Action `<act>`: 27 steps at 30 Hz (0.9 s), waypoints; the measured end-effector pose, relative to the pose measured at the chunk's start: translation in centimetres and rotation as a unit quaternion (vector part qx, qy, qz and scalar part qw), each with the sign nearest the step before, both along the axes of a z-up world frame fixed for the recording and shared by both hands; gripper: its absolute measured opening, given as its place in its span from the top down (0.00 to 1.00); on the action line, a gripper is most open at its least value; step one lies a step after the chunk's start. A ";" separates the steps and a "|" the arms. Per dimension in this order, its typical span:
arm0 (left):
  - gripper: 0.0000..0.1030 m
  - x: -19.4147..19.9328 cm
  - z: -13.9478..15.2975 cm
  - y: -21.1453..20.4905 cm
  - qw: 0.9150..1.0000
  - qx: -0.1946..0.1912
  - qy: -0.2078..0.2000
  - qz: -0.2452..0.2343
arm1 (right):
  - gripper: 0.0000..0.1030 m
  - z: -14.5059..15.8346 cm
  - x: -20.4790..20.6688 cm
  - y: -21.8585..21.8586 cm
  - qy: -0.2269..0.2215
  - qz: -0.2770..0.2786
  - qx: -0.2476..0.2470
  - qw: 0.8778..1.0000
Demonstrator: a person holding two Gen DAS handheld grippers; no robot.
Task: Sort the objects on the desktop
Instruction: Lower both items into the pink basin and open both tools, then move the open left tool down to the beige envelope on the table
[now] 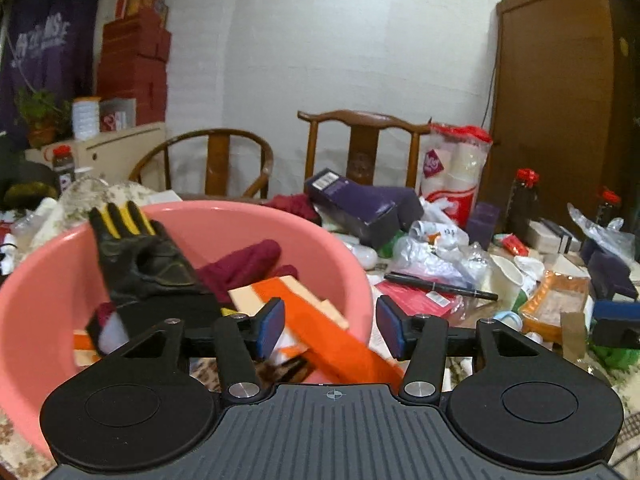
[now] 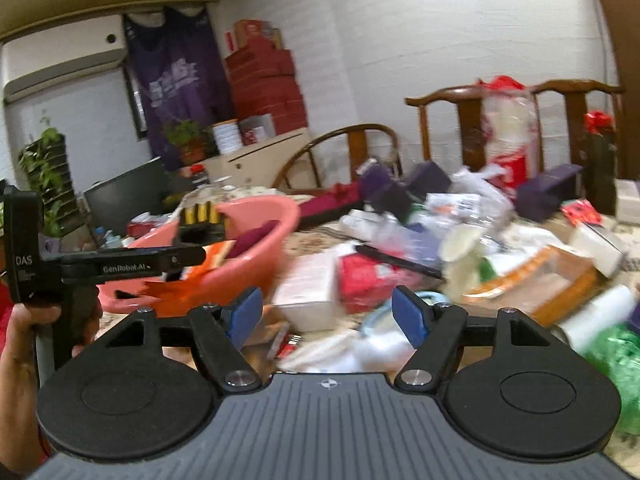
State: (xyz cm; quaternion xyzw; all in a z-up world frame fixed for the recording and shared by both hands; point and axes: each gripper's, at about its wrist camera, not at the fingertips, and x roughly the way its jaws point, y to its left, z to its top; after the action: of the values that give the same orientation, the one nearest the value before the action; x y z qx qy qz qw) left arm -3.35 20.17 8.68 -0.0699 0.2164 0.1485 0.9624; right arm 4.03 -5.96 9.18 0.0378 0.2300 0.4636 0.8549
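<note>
A pink basin (image 1: 344, 268) sits on the cluttered table and holds a black and yellow glove (image 1: 144, 256), a maroon glove (image 1: 244, 260) and an orange and cream box (image 1: 320, 328). My left gripper (image 1: 330, 330) is open and empty just above the basin's near right rim, over the orange box. My right gripper (image 2: 326, 316) is open and empty above a white box (image 2: 308, 292) and a red packet (image 2: 364, 280). The basin (image 2: 256, 268) and the left gripper's body (image 2: 104, 268) show at the left of the right wrist view. A black pen (image 1: 440, 286) lies right of the basin.
The table is piled with purple boxes (image 1: 364, 204), plastic bags (image 1: 436, 248), a white cup (image 1: 506, 280), an orange tray (image 1: 556, 304) and a green bag (image 2: 612, 360). Two wooden chairs (image 1: 360, 148) stand behind the table. A brown cabinet (image 1: 560, 100) stands at the right.
</note>
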 end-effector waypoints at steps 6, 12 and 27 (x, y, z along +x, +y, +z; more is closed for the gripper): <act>0.22 4.5 -1.2 6.0 0.987 -0.141 0.072 0.040 | 0.25 -1.5 2.0 -2.1 0.015 -0.013 0.029 0.999; 0.23 5.8 -2.5 11.6 0.954 -0.205 0.177 0.132 | 0.23 -2.9 1.8 -2.6 0.007 -0.011 0.036 0.999; 0.10 4.1 0.3 8.7 0.977 0.015 0.148 0.153 | 0.19 -3.3 0.2 -1.8 -0.010 0.039 0.028 0.999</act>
State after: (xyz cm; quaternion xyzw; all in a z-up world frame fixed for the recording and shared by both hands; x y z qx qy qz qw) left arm 0.80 28.92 8.97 -0.0655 0.3410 0.3061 0.8864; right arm 4.27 -7.72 5.86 0.0487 0.2097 0.5033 0.8368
